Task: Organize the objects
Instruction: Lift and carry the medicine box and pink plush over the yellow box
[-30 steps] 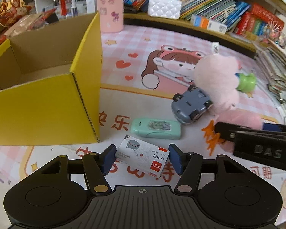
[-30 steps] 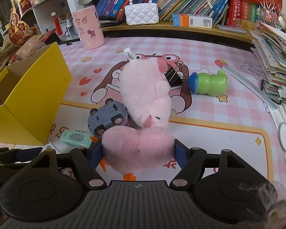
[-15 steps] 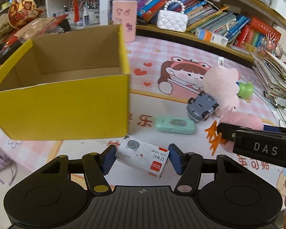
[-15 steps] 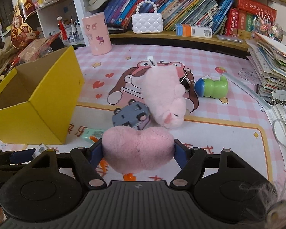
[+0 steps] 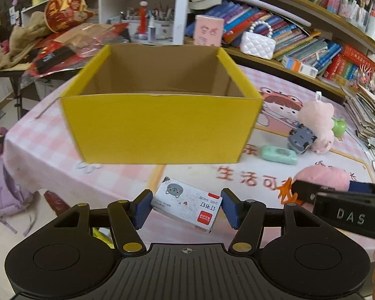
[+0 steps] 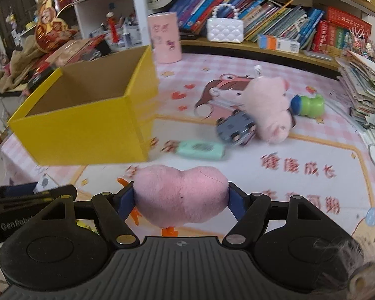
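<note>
I see a counter (image 5: 127, 177) covered with a pink checked cloth printed with a cartoon girl and red characters. Behind it run shelves packed with books (image 6: 270, 22), a white quilted purse (image 6: 225, 28) and a pink cylinder tin (image 6: 165, 40); to the left is a heap of red and gold packaging, and a stack of papers (image 6: 362, 85) sits at the right edge.

My left tool (image 5: 185, 208) is pinching a small white staple box (image 5: 187, 206) with a grey cat face and a red label, its blue pads pressed on the two ends, the box tilted and clear of the cloth. My right tool (image 6: 180, 197) is clamped on a pink plush toy (image 6: 180, 196) with orange feet poking out below, also lifted off the surface.

The open yellow cardboard box (image 5: 160, 130) stands on the counter. On the cloth to its right lie a mint green case (image 6: 200, 150), a grey toy car (image 6: 235, 127) tipped against a pink plush pig (image 6: 270, 107), and beyond the pig a green toy with a blue end (image 6: 308, 105).

The left view looks square into the box and shows bare cardboard inside; it also catches the floor at the left with a purple backpack (image 5: 2, 187), and the right tool's finger gripping the pink plush. The right view sees the box from its corner, shows the green toy whole, and catches only the left tool's black body at its lower left edge.
</note>
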Motion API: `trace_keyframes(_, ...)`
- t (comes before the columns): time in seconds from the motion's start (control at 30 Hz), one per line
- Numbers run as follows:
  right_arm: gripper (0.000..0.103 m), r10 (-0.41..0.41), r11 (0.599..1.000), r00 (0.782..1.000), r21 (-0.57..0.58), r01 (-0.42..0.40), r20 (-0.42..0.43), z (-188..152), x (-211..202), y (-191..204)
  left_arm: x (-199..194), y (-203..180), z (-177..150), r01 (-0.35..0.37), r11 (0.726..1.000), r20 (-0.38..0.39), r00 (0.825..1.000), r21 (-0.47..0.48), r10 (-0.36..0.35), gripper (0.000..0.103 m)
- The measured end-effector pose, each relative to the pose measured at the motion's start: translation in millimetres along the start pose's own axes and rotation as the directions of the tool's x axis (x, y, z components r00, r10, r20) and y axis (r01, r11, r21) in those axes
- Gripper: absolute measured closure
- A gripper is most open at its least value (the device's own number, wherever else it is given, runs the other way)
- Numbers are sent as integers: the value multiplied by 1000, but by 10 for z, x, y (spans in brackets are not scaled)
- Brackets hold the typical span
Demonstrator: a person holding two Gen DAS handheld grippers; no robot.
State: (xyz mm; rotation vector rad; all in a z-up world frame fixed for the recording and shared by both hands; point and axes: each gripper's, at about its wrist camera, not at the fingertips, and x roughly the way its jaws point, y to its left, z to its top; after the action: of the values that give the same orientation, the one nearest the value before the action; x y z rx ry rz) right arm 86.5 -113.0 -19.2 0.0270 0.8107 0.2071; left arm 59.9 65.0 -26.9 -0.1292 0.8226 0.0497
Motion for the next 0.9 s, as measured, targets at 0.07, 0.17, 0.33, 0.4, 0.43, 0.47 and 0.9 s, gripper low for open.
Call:
trace_keyframes(0.07,31,4,1000,1000,-2,-4,-3,-64,-41,125,-64,106,-39,-4,1000,3,1000,-4,4,44)
trace_keyframes(0.17,31,11,1000,1000,-4,-11,1,-138,-106,284,-174,267,-109,-9,1000,10,1000,-4,9,44)
trace_keyframes(0.33,31,25,1000,1000,-8,-25,0,-259,-192,532,-340,469,-212,-21,1000,25,999,-1,21,44)
trace_keyframes(0.4,31,31,999,1000,-9,-31,-2,-309,-222,624,-397,558,-259,-27,1000,28,999,-3,27,44)
trace_keyframes(0.43,31,33,999,999,-9,-33,-3,-334,-236,669,-422,597,-278,-29,1000,29,999,-4,29,44)
trace_keyframes(0.47,31,36,999,999,-9,-36,-4,-360,-250,710,-453,641,-302,-31,999,31,999,-6,32,44)
trace_keyframes(0.9,31,44,999,999,-23,-44,2,-542,-372,1137,-703,1030,-451,-40,999,61,997,-20,41,44)
